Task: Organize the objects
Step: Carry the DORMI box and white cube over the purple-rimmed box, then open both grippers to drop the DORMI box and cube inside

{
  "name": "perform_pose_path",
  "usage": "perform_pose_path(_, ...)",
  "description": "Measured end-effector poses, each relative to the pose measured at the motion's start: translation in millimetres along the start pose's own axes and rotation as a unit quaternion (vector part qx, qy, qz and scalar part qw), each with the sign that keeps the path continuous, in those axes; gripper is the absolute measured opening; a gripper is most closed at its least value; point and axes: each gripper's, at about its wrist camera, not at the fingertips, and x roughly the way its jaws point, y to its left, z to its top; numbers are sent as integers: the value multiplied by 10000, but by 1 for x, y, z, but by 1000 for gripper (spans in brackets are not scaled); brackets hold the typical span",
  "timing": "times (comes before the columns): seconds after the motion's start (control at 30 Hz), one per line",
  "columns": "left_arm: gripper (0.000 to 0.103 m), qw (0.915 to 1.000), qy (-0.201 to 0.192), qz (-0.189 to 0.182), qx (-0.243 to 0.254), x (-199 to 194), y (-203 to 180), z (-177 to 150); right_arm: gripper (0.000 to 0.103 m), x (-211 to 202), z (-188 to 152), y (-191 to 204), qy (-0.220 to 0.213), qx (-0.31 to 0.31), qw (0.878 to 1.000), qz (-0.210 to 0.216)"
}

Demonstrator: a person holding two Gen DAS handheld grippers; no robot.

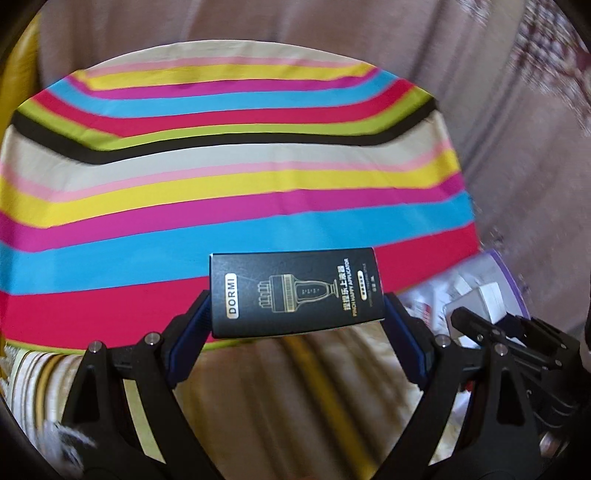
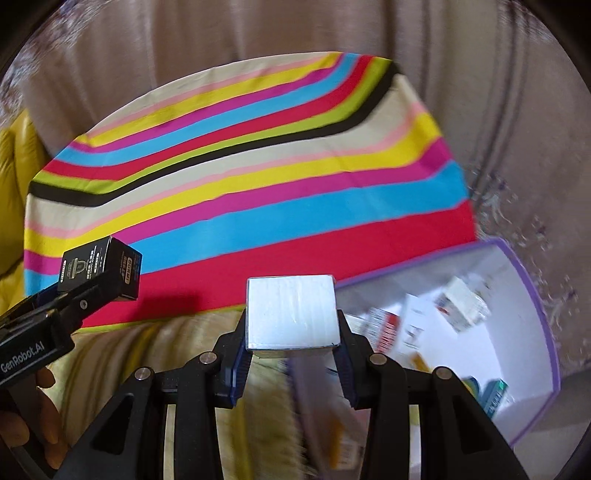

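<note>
Two grippers in view, each loaded. Left gripper [image 1: 297, 314]: closed on black box [image 1: 295, 293] marked DORMI (gold line drawing of an applicator on the face), clamped between blue pads [image 1: 192, 332], held above the near edge of the striped cloth [image 1: 221, 184]. Same black box [image 2: 99, 267] visible from the right wrist at 9 o'clock, raised clear of the cloth, shadow cast on the red stripe beneath. Right gripper [image 2: 291, 347]: closed on white box [image 2: 291, 314], plain face toward camera, held over the near cloth edge at centre. White bin with purple rim [image 2: 532, 280] at 3 to 4 o'clock, just beside the striped cloth, holding assorted small packages (blurred, not identifiable). Pinkish curtain [image 2: 258, 33] at 12 o'clock behind the cloth. Yellow cushion [image 2: 14, 166] at 9 to 10 o'clock.
</note>
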Motion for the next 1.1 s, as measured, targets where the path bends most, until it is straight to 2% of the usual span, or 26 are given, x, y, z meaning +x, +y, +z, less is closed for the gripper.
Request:
perform_pose_path(0.2,90,9978,138,-386,521,6,-53,-5,41,-17,-16,-57,-39,504,9982,-321)
perform_pose_path(0.43,90,9912,230,-774,1045,14,-109,-10,41,-28,-27,-118,-109,1020,9916,-793)
perform_pose_path(0.73,90,9836,366,-1078,1401,32,-164,-6,41,-36,-29,-162,-223,1304,9844,-1164)
perform_pose_path(1.0,91,9775,602,-1239,1595,50,-192,-4,42,-33,-29,-186,-265,1475,9799,-1319)
perform_pose_path(1.1,94,9779,606,-1209,1597,52,-195,-5,43,-29,-28,-195,-219,1510,9795,-1315)
